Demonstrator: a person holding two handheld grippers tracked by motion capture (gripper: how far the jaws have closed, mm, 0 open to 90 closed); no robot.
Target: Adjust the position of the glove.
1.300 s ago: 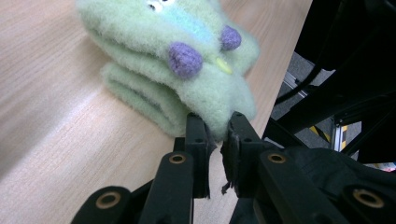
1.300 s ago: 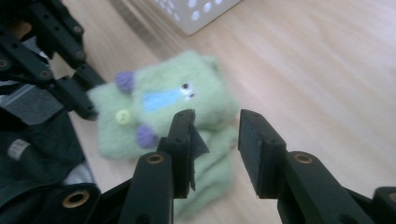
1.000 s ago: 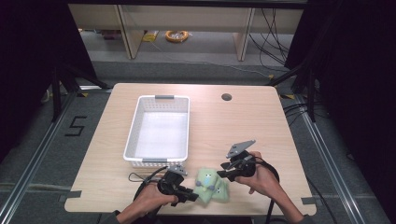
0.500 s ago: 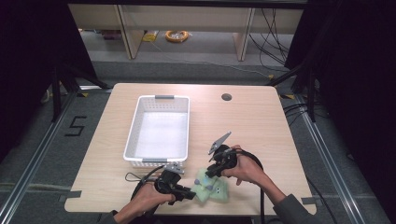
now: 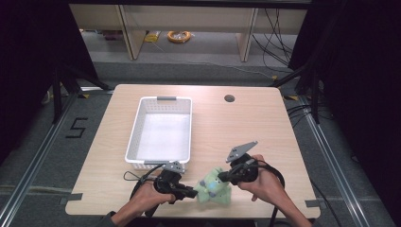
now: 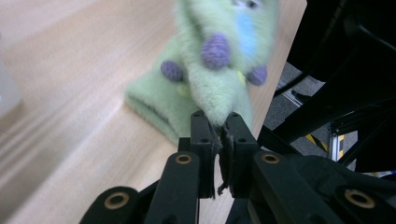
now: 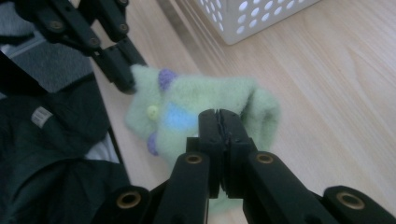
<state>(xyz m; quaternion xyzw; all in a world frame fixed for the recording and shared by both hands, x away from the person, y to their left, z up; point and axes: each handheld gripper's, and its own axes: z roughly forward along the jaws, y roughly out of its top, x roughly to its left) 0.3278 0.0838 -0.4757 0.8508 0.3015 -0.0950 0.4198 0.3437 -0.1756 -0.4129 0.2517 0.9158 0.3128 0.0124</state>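
A fuzzy green sock (image 5: 213, 189) with purple dots and a blue patch lies near the table's front edge, between the two grippers. My left gripper (image 5: 194, 193) is shut on its left tip; its jaws have just been closing and pinch green fabric (image 6: 205, 84). My right gripper (image 5: 221, 178) comes from the right, its jaws also just closed, and is shut on the sock's upper side (image 7: 205, 102), which it lifts a little. The left gripper (image 7: 123, 79) also appears in the right gripper view, on the sock's far end.
A white perforated basket (image 5: 165, 99) stands empty just behind the left hand. The wooden table (image 5: 246, 127) has a small round hole (image 5: 229, 98) at the back. Beyond the table are shelves and cables on the floor.
The right gripper moved in onto the sock, shut on it and pulled its right side up slightly. The left gripper stayed in place on the sock's left tip.
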